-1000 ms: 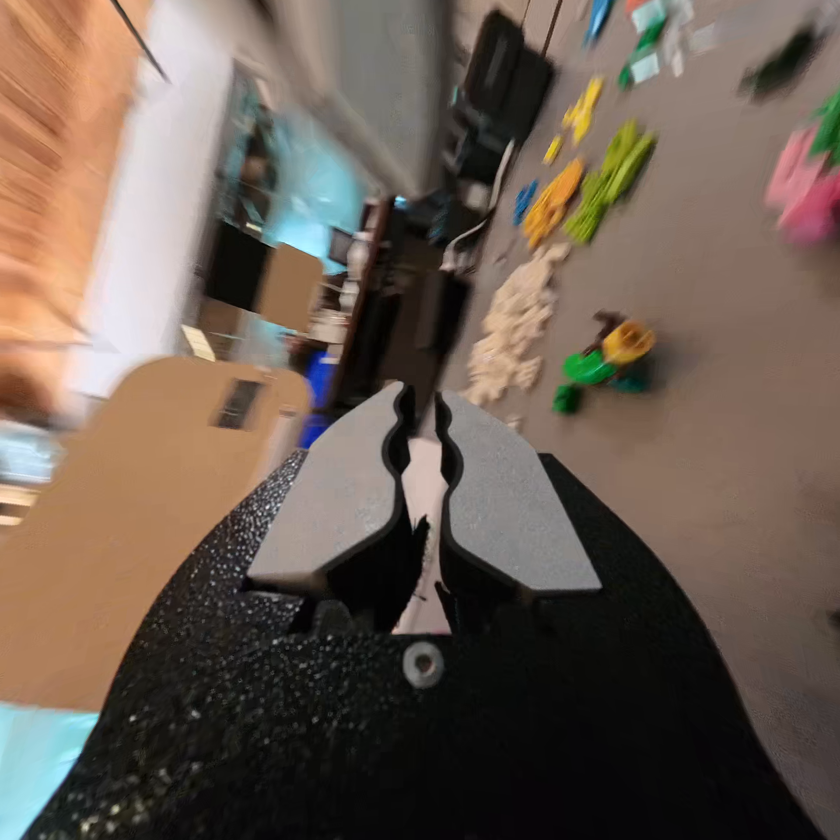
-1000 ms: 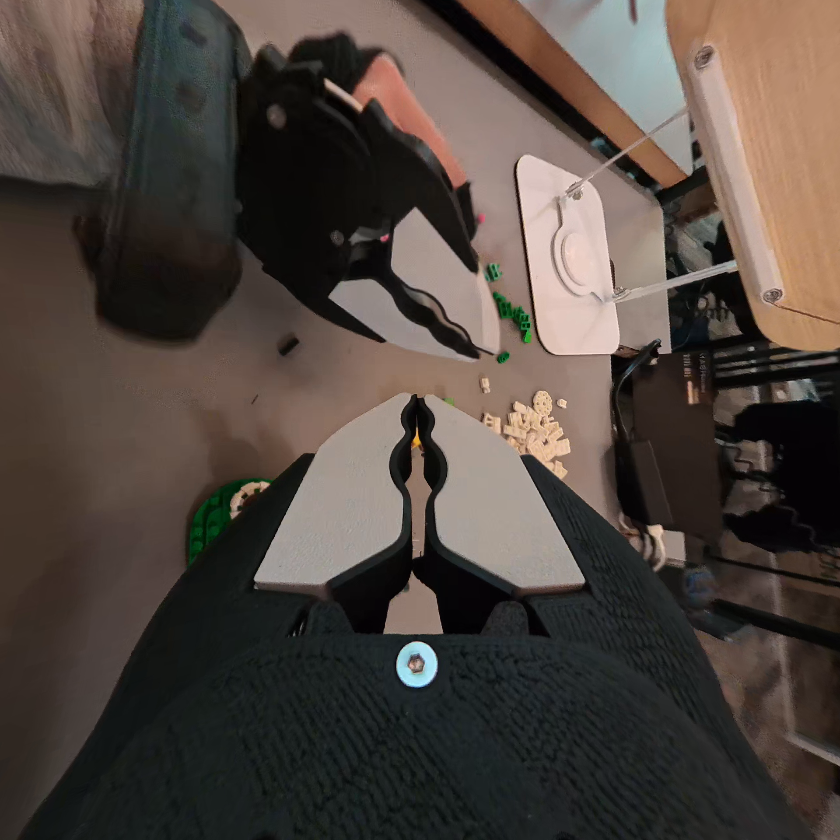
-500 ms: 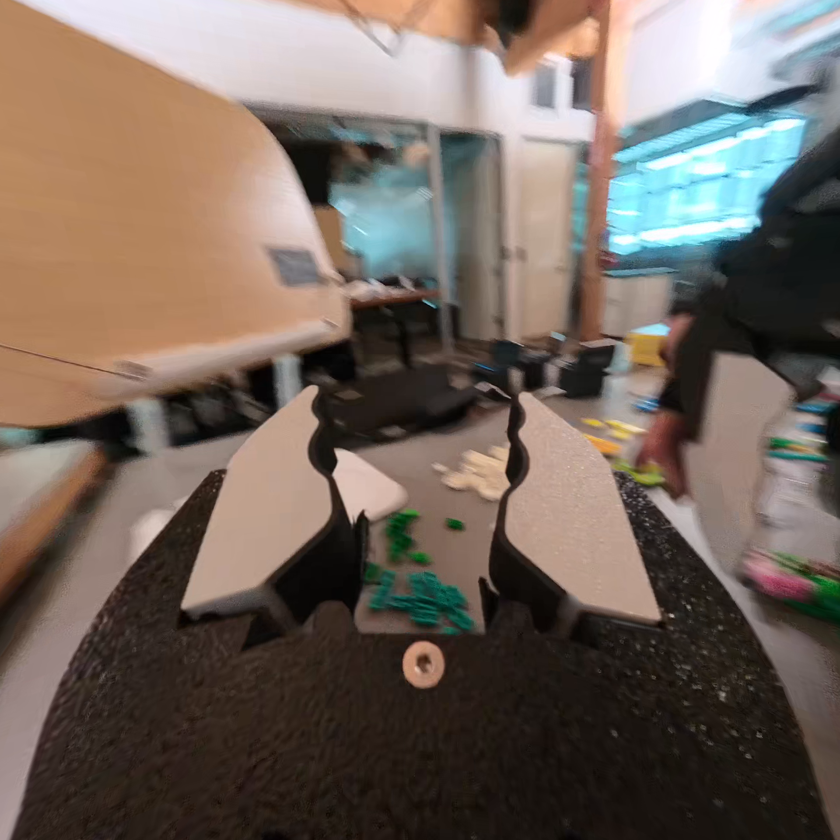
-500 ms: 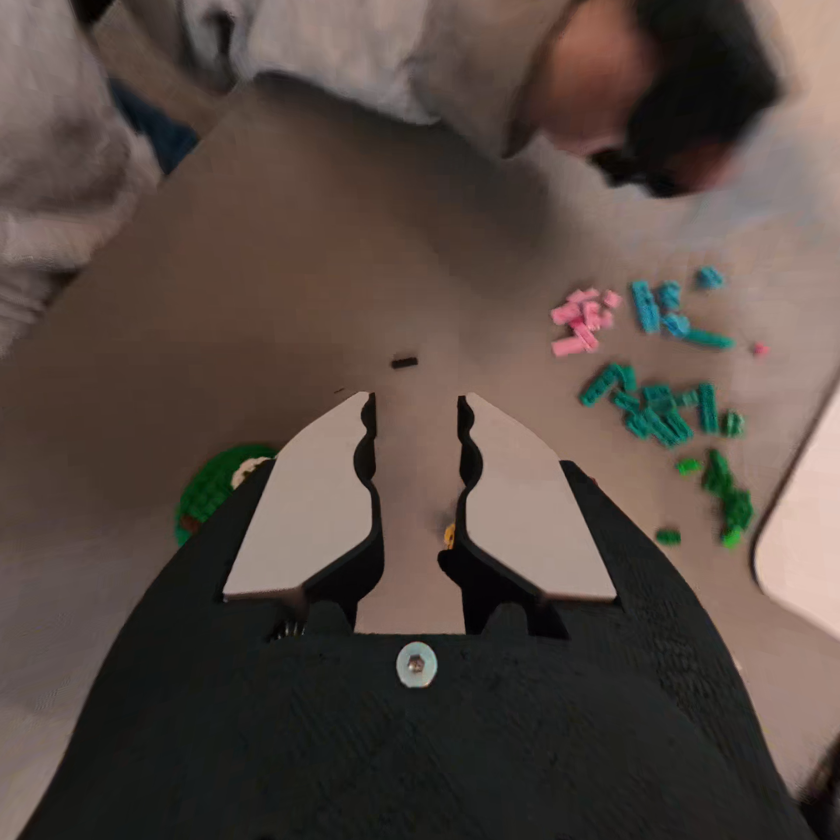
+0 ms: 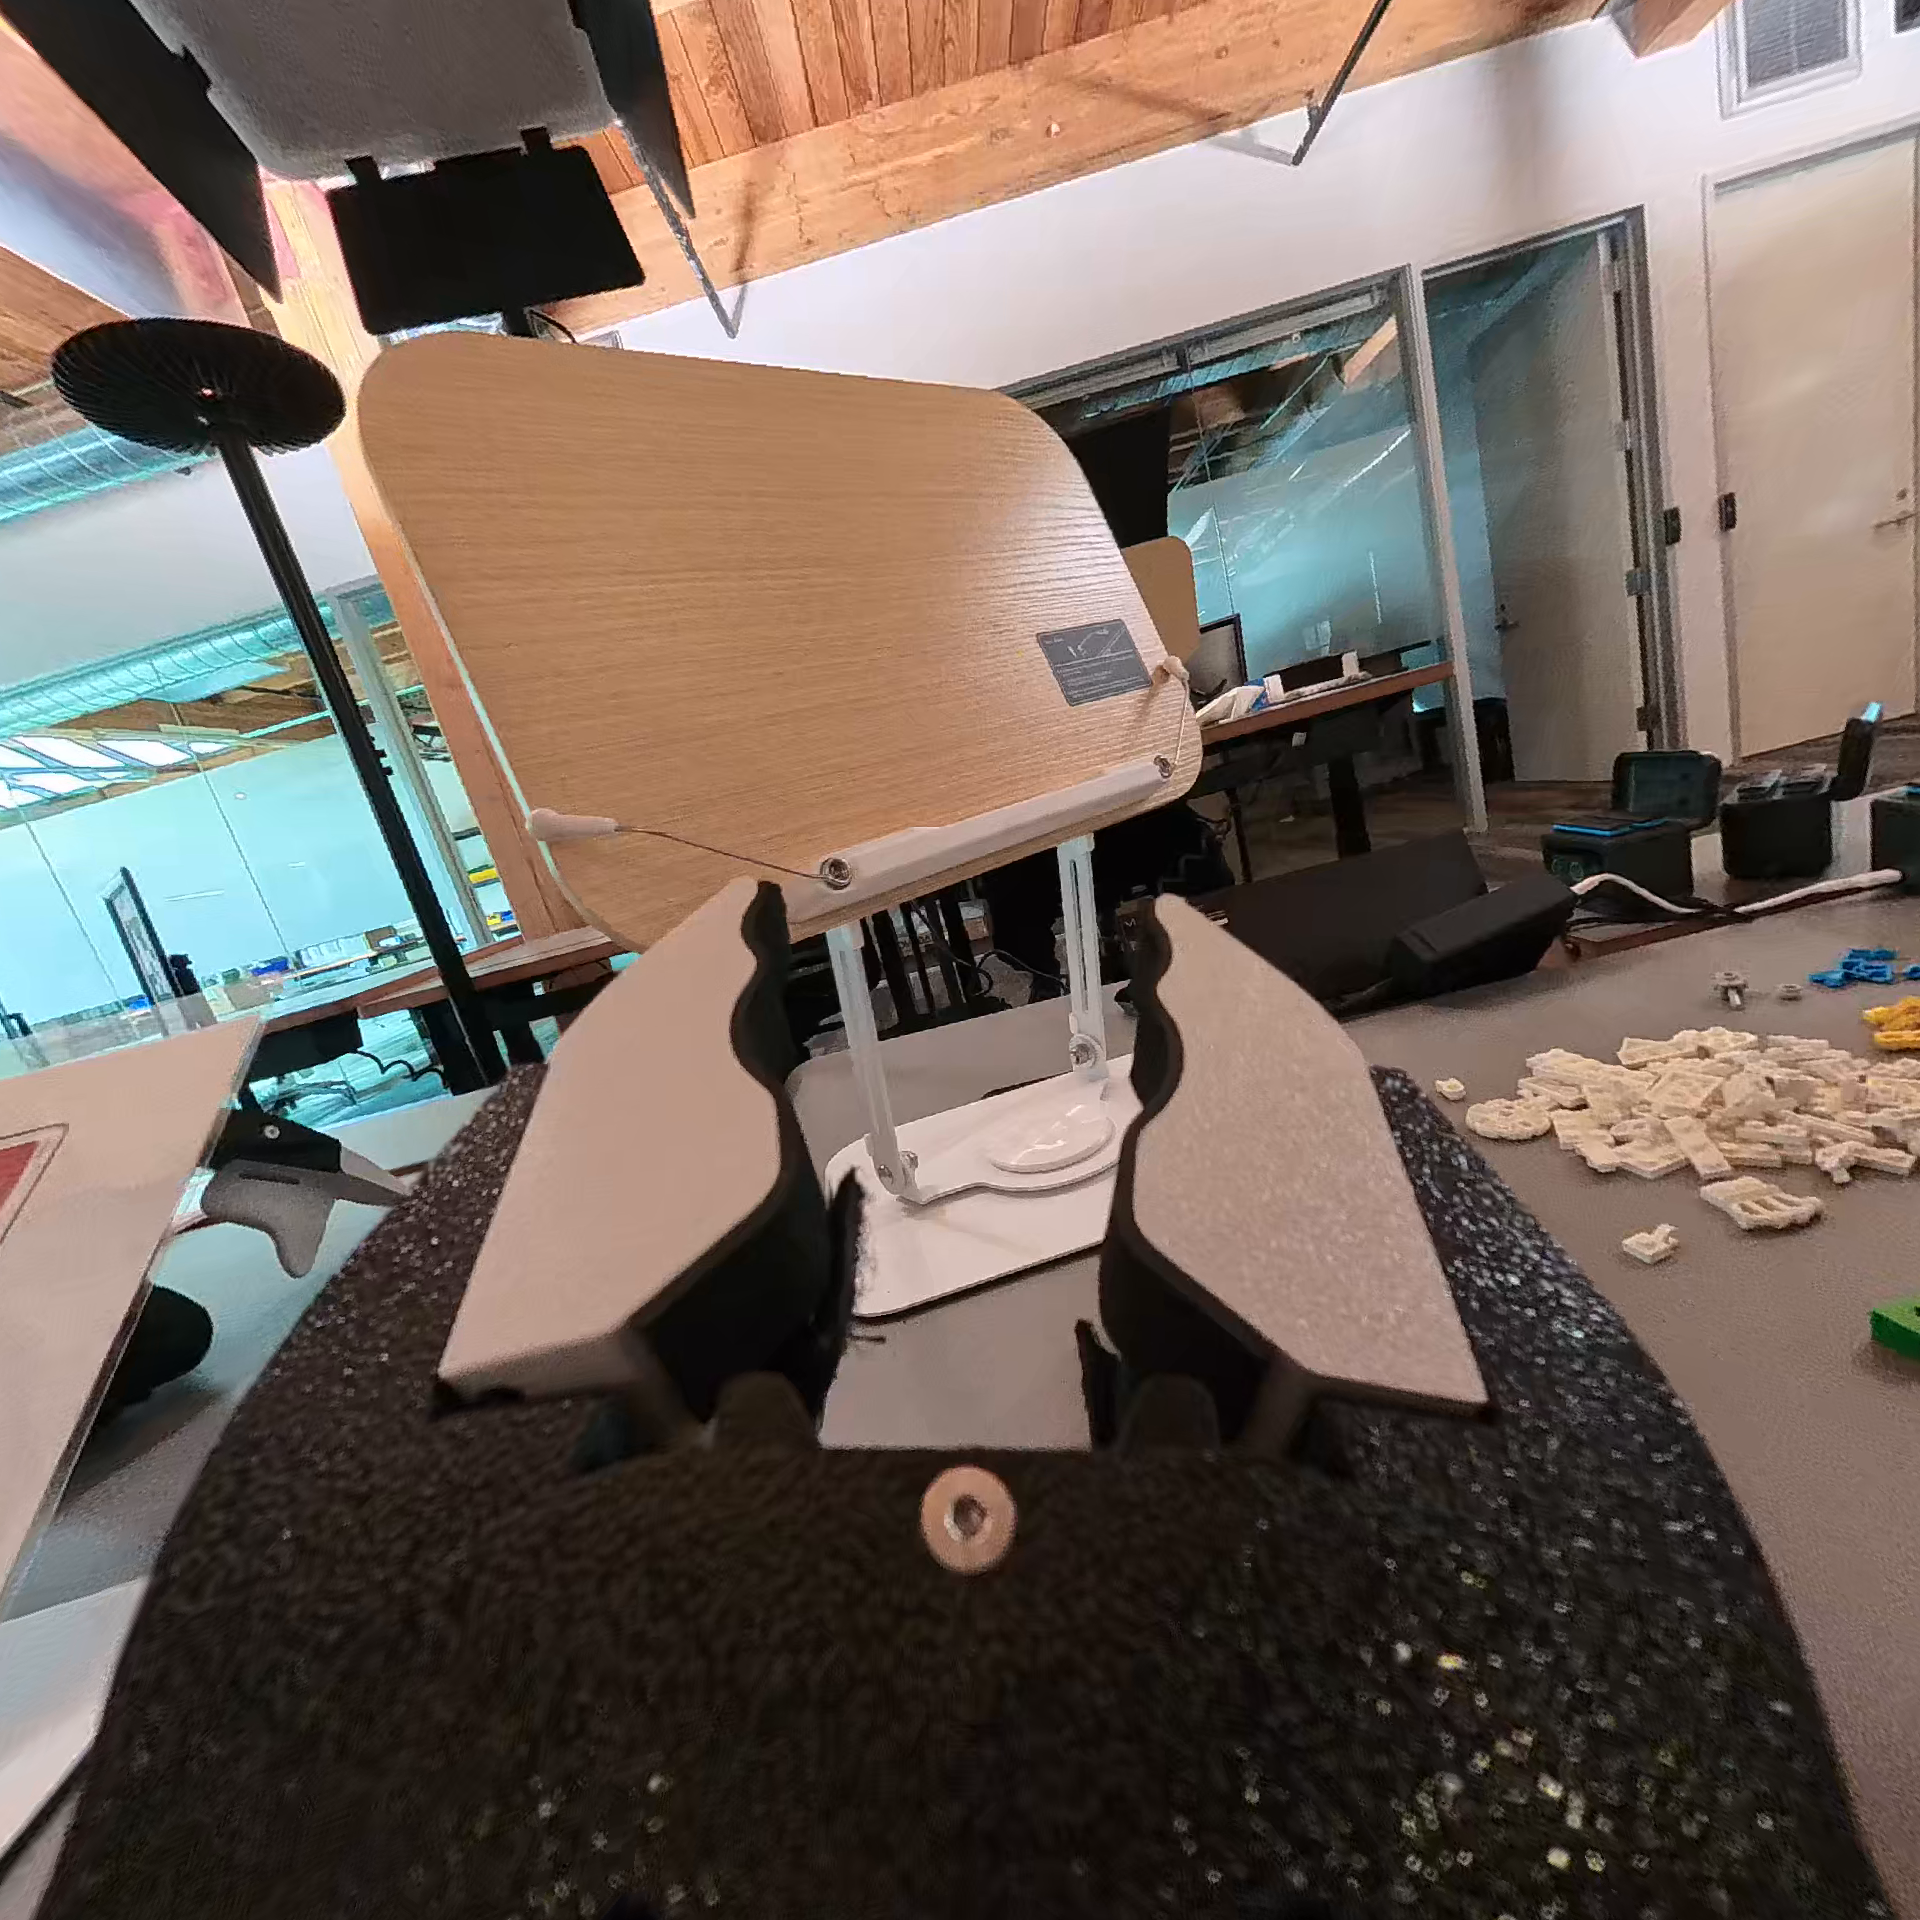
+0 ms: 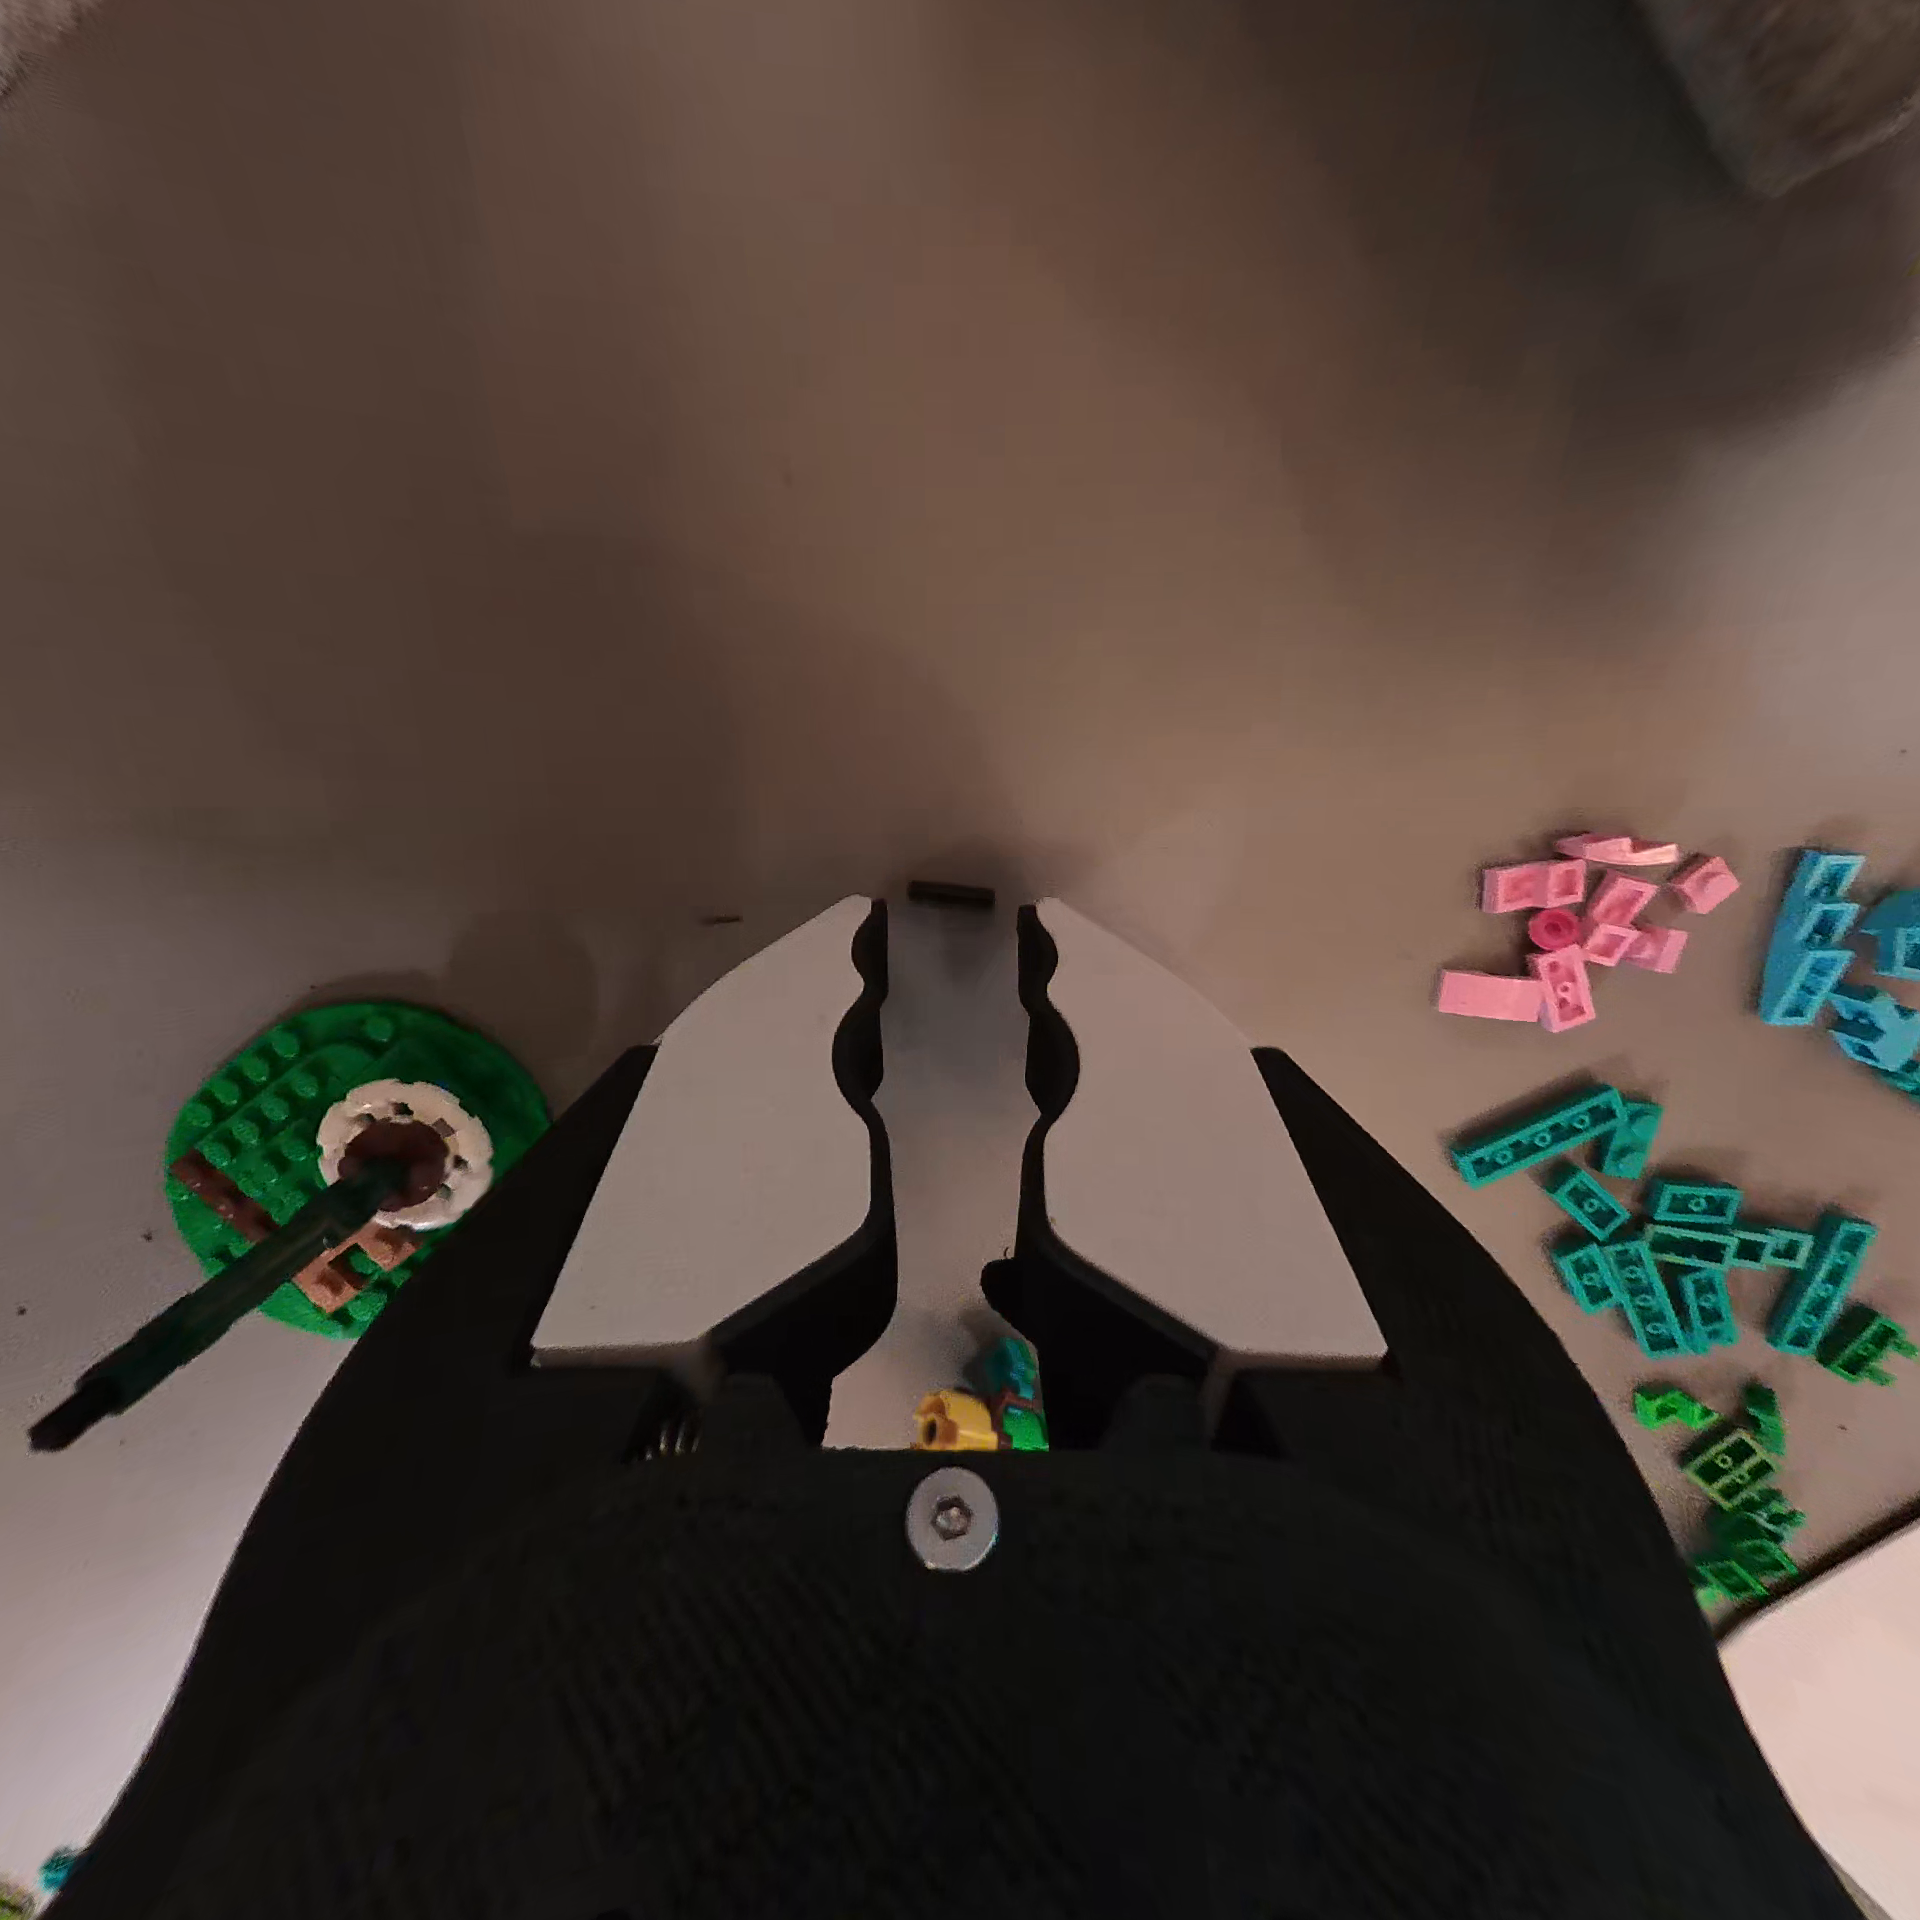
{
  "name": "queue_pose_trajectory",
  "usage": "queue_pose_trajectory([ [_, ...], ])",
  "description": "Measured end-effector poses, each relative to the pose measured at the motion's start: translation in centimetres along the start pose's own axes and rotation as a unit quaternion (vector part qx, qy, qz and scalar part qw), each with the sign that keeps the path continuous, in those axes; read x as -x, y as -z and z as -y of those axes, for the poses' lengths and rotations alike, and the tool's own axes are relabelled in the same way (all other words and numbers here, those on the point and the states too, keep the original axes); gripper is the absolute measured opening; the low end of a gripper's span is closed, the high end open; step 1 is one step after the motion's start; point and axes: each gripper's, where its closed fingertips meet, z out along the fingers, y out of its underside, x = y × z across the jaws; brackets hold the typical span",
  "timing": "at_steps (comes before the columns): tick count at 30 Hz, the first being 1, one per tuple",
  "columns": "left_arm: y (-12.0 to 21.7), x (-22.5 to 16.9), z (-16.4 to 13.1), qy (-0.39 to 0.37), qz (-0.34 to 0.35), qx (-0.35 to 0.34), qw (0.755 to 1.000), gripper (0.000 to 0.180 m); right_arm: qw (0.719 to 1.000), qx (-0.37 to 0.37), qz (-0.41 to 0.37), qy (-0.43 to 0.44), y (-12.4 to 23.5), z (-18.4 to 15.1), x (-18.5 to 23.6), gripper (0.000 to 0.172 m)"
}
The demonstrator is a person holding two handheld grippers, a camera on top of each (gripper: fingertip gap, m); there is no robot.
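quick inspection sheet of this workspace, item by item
surface: grey tabletop, bare ahead of the right gripper
job's things: round green brick base with a white ring and a dark rod standing in it; small black piece just beyond the right fingertips
clutter: pink bricks, teal bricks, cream brick pile
grippers: left gripper open, nothing between the fingers; right gripper open, not touching the black piece
cables: white cable at the table's far edge
surroundings: wooden book stand on a white base, black lamp pole, glass-walled office
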Motion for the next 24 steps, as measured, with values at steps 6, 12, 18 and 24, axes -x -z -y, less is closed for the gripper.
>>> queue_pose_trajectory([
  [6,0.0,0.9,-0.6,0.034,0.011,0.011,0.999,0.063,1.0,-0.014,-0.019,0.001,-0.4,0.5,0.2,0.015],
  [12,-0.1,0.6,-0.8,0.036,0.004,0.018,0.999,0.063,1.0,-0.01,-0.027,0.001,-0.4,0.3,0.3,0.015],
  [18,-0.3,-0.1,-0.9,0.028,-0.009,0.022,0.999,0.059,0.999,-0.003,-0.032,-0.018,-0.2,-0.1,0.0,0.016],
  [24,-0.4,-0.9,-1.4,0.021,-0.023,0.033,0.999,0.058,0.999,-0.019,-0.031,-0.031,-0.3,-0.1,0.1,0.014],
])
